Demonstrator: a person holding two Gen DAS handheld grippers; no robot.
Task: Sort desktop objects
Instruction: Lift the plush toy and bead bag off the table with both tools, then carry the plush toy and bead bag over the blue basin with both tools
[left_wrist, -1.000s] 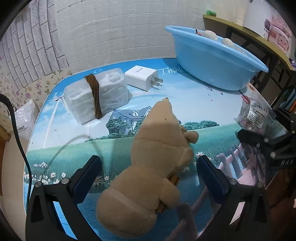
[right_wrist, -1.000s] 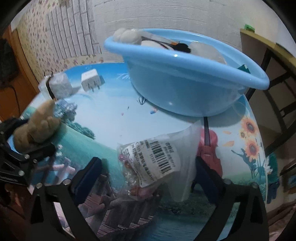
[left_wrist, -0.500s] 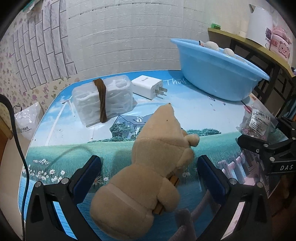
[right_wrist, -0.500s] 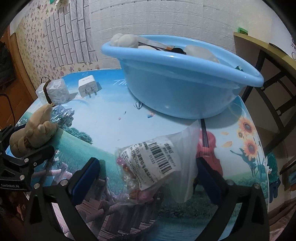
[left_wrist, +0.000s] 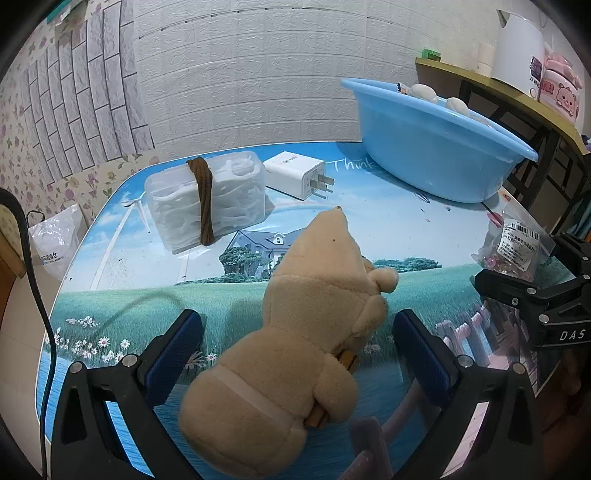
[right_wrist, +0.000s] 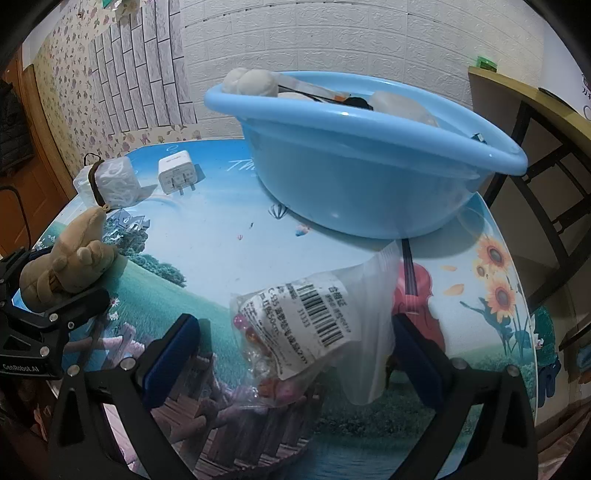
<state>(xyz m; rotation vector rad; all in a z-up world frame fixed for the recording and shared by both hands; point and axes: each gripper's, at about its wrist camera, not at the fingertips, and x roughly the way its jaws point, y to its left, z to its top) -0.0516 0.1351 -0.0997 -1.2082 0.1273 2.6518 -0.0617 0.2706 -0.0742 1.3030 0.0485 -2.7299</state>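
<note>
The left gripper (left_wrist: 295, 354) has its fingers spread wide to either side of the beige plush toy (left_wrist: 314, 314), clear of contact. The right gripper (right_wrist: 291, 354) is likewise spread around the bead packet (right_wrist: 314, 325). From the left wrist view, the blue basin (left_wrist: 424, 158) sits at 2 o'clock on the table (left_wrist: 406, 229), the white charger (left_wrist: 295, 173) at 12 o'clock, and the floss-pick box (left_wrist: 207, 203) at 11 o'clock.
</note>
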